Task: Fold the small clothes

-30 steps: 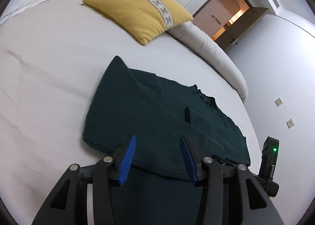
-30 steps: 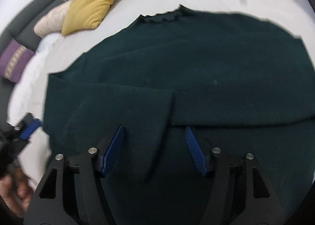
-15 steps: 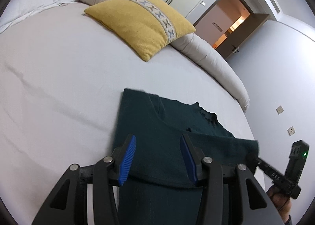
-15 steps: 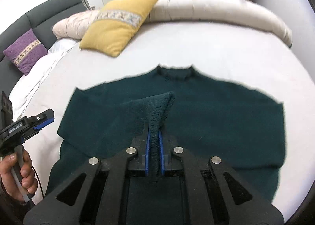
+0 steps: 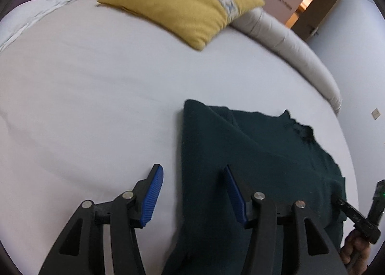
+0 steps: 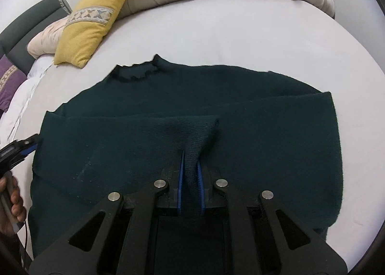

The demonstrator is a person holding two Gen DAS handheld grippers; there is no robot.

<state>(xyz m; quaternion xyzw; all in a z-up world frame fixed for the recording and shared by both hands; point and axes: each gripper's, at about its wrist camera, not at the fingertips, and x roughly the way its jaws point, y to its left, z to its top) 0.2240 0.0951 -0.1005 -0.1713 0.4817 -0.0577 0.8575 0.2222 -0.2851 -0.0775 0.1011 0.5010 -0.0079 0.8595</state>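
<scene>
A dark green knitted sweater (image 6: pixel 240 111) lies flat on the white bed, collar (image 6: pixel 137 71) toward the pillows, both sleeves folded across the body. My right gripper (image 6: pixel 190 169) is shut on the cuff of the sleeve (image 6: pixel 192 130) that lies across the chest, lifting it a little. My left gripper (image 5: pixel 192 181) is open and empty, straddling the sweater's left side edge (image 5: pixel 187 154) low over the sheet. The sweater also shows in the left wrist view (image 5: pixel 252 154). The right gripper's body shows at the right edge there (image 5: pixel 361 217).
A yellow cushion (image 5: pixel 187 3) and a long beige bolster (image 5: pixel 288 46) lie at the far edge of the bed. White sheet (image 5: pixel 84 106) stretches left of the sweater. A purple cushion (image 6: pixel 7 80) and a grey headboard (image 6: pixel 28 24) are at far left.
My right gripper closed on the sleeve cuff and has drawn it back toward the sweater's lower part. My left gripper has shifted left to the sweater's side edge, still open.
</scene>
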